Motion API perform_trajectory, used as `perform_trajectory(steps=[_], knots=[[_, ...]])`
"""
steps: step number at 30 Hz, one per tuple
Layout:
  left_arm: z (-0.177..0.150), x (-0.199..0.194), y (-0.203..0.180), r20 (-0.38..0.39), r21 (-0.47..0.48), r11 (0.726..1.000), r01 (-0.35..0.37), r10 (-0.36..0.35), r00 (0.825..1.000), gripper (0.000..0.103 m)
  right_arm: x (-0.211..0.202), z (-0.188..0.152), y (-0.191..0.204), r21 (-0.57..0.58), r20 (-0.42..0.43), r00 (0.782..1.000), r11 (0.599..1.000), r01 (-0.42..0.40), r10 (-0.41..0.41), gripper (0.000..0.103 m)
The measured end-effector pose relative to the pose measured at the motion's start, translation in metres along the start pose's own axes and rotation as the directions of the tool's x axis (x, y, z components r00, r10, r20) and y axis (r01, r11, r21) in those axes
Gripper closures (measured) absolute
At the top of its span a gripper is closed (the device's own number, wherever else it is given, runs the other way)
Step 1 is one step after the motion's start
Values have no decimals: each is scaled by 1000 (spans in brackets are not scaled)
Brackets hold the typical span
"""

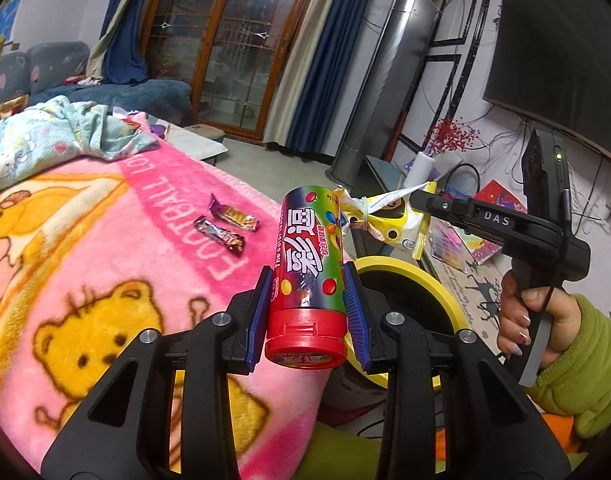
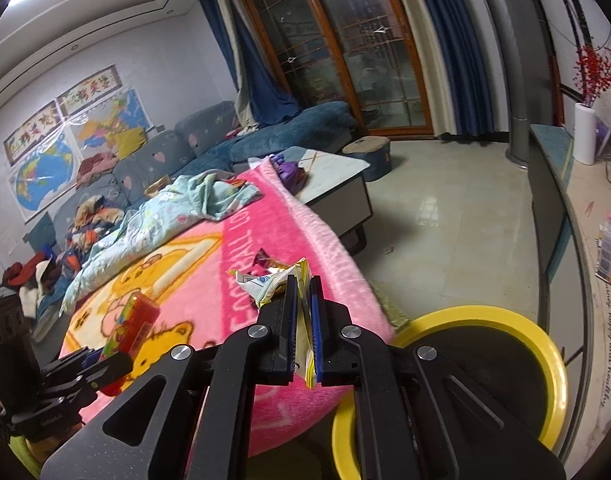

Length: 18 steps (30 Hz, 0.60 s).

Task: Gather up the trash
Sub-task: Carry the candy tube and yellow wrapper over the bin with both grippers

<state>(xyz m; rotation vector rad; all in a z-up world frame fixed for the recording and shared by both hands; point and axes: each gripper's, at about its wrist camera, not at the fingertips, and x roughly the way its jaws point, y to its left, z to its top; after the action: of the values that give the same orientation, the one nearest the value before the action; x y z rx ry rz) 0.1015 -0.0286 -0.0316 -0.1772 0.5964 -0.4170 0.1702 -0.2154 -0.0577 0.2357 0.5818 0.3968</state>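
Left gripper (image 1: 309, 304) jaws clamp candy tube (image 1: 307, 276); right gripper (image 2: 303, 320) jaws pinch yellow wrapper (image 2: 271, 282). Both held beside yellow-rimmed bin (image 2: 545, 344). Likely next: carry over opening, release. Two candies (image 1: 227, 226) remain on pink blanket (image 1: 105, 240).

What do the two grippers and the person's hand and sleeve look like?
Both grippers are black, with linkage arms joined by silver round pins and blue ribbed pads on the fingers. The left gripper shows this from its own camera. The right gripper has white letters "DAS" on its side, a pistol handle and a thin black cable. The hand has light polished nails; the sleeve is green.
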Motion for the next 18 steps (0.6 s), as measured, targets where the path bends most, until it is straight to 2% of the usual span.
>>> perform_trajectory(steps=[9, 18], knots=[[-1, 4, -19, 0, 28, 999, 25, -25, 1000, 76, -15, -3, -20, 25, 20, 999, 998, 49, -49, 96], [-1, 23, -43, -33, 64, 996, 66, -64, 997, 76, -24, -9, -48, 51, 25, 994, 993, 109, -110, 96]])
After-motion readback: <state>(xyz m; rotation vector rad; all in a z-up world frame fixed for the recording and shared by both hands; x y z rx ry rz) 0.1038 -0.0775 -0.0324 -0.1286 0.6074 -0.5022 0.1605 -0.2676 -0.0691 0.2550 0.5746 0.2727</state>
